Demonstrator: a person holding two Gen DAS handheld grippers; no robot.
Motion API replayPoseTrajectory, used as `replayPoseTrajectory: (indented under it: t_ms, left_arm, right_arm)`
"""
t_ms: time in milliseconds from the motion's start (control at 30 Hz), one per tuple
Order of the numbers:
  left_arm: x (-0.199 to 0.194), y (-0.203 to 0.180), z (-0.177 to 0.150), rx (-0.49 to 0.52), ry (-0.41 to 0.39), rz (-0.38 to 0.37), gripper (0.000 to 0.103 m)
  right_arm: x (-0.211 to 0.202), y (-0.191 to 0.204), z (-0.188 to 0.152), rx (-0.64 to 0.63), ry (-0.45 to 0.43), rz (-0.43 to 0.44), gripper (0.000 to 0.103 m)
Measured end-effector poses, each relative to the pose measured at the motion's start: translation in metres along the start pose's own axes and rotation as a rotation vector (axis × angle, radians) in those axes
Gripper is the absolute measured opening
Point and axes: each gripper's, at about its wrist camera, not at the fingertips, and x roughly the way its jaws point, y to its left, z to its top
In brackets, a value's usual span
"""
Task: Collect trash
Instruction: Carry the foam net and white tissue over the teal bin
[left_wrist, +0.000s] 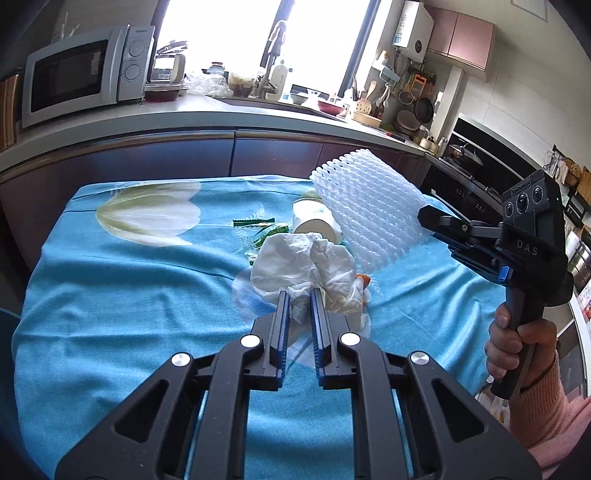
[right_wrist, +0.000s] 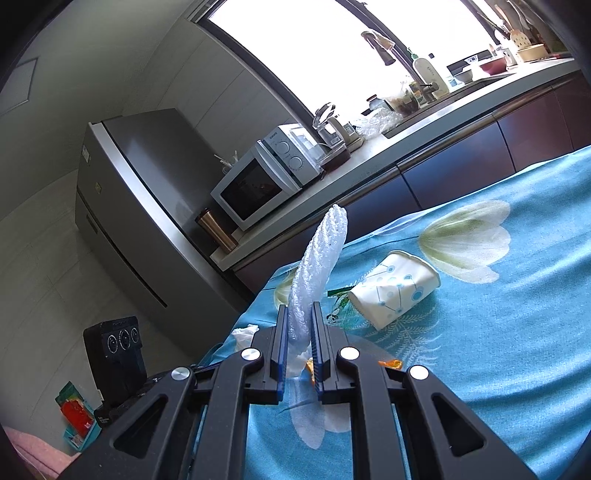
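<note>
My left gripper (left_wrist: 300, 297) is shut on a crumpled white tissue (left_wrist: 303, 264), held just above the blue flowered tablecloth (left_wrist: 129, 295). To its right, my right gripper (left_wrist: 424, 216) is shut on a white foam fruit net (left_wrist: 369, 206) and holds it up over the table. In the right wrist view that foam net (right_wrist: 317, 273) stands upright between the pads of the right gripper (right_wrist: 300, 314). A paper cup (right_wrist: 393, 291) with blue dots lies on its side on the cloth; the cup (left_wrist: 314, 221) shows behind the tissue. Green wrapper scraps (left_wrist: 255, 223) and orange peel bits (right_wrist: 391, 363) lie beside it.
A counter (left_wrist: 207, 110) with a microwave (left_wrist: 81, 74), sink and kitchenware runs behind the table. A stove (left_wrist: 465, 173) is at the right, a fridge (right_wrist: 129, 206) at the left in the right wrist view. A person's hand (left_wrist: 517, 347) in a pink sleeve grips the right handle.
</note>
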Motion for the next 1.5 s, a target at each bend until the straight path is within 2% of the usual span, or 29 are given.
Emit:
replayPoseTrajectory:
  t_ms: [467, 1500]
  left_arm:
    - [-0.067, 0.05, -0.022, -0.096, -0.056, 0.115, 0.012]
    - [-0.146, 0.115, -0.054, -0.242, -0.13, 0.252, 0.012]
  right_arm:
    - [0.031, 0.033, -0.016, -0.029, 0.08, 0.08, 0.01]
    - [0.114, 0.107, -0.051, -0.1, 0.265, 0.217, 0.01]
